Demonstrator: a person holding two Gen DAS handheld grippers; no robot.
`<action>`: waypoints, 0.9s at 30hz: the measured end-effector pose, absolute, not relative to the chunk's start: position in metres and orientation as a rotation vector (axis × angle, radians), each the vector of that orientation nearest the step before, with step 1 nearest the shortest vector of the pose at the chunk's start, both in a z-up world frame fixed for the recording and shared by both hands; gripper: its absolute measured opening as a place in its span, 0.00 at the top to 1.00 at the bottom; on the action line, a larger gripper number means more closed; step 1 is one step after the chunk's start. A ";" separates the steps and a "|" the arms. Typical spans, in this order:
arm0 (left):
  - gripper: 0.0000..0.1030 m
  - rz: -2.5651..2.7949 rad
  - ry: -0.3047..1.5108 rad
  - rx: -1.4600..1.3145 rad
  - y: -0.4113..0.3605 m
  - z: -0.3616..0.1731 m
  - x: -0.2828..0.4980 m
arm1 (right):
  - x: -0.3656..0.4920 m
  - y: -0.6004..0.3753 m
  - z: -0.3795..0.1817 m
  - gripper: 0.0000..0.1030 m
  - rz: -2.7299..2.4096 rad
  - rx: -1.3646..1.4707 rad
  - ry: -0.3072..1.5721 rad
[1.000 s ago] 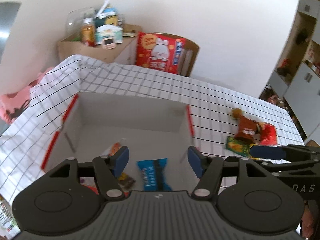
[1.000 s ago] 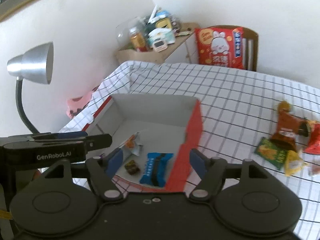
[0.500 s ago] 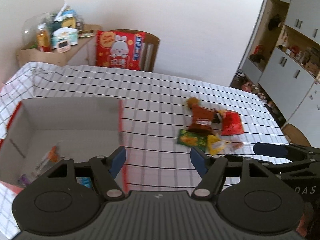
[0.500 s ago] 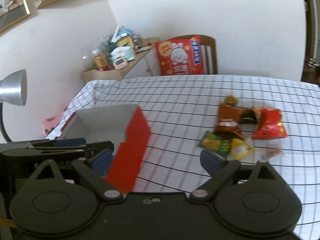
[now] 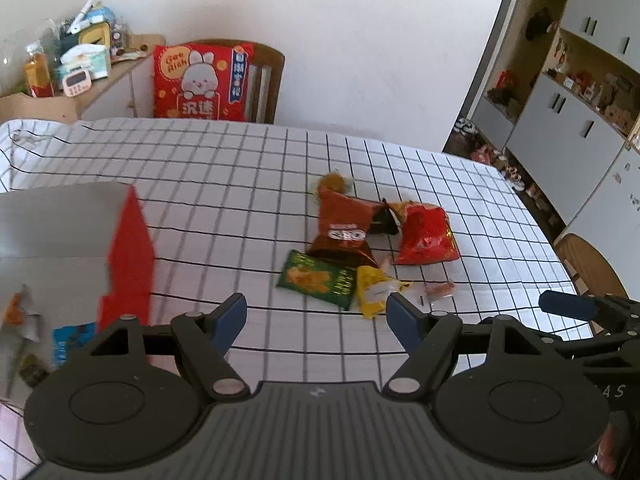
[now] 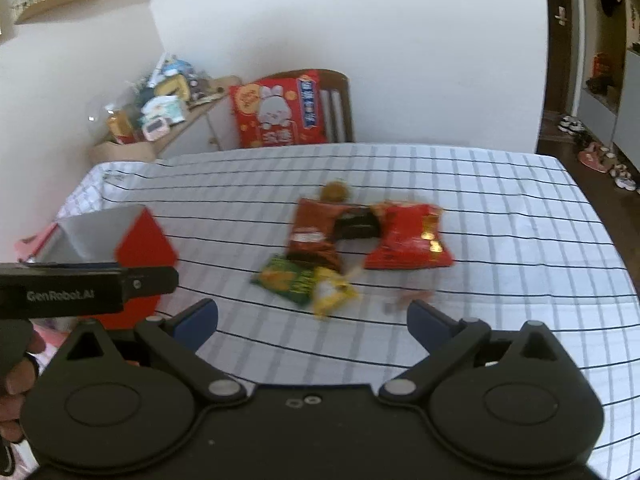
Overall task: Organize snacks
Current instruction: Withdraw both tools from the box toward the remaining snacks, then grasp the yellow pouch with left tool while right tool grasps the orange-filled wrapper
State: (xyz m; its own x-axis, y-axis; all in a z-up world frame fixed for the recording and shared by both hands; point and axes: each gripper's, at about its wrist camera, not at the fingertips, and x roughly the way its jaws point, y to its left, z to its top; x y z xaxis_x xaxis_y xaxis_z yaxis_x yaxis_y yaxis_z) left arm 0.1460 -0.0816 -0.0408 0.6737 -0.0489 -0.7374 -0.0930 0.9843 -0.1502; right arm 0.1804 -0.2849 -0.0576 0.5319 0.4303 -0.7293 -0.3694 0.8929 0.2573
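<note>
Tablecloth [image 5: 224,176]: snacks [image 5: 344,236] beyond both tongs [image 5: 316,322].

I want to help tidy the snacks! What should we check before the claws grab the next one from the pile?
1. Left claw empty: ok, nothing between its fingers, and it is opening.
2. Right claw empty: ok, nothing between its fingers, and it is opening wide.
3. Snacks left to sort: ok, the green packet, yellow packet, brown bag and red bag lie on the checked tablecloth.
4. Easy first pick: not ok, the packets overlap in one heap.
5. Box has room: ok, only a few snacks show inside.
6. Small clear wrapper beside the yellow packet: cannot tell what it holds, too blurred.
</note>
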 end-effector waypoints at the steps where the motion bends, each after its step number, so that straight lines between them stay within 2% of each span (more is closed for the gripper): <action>1: 0.26 0.022 0.841 -0.182 -0.086 -0.043 0.150 | 0.184 -0.289 -0.061 0.02 0.470 0.067 0.892; 17: 0.26 0.017 0.992 -0.122 -0.144 -0.106 0.225 | 0.246 -0.320 -0.135 0.10 0.543 -0.064 0.960; 27: 0.26 0.013 1.055 -0.109 -0.156 -0.136 0.258 | 0.272 -0.305 -0.163 0.23 0.612 -0.155 0.961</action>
State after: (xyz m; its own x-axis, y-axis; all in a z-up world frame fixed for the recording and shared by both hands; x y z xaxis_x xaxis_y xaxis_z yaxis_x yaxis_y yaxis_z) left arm 0.2584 -0.1565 -0.1357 0.4938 -0.0413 -0.8686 -0.0629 0.9946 -0.0830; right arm 0.2717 -0.3051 -0.1630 0.4194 0.4192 -0.8052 -0.5527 0.8215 0.1398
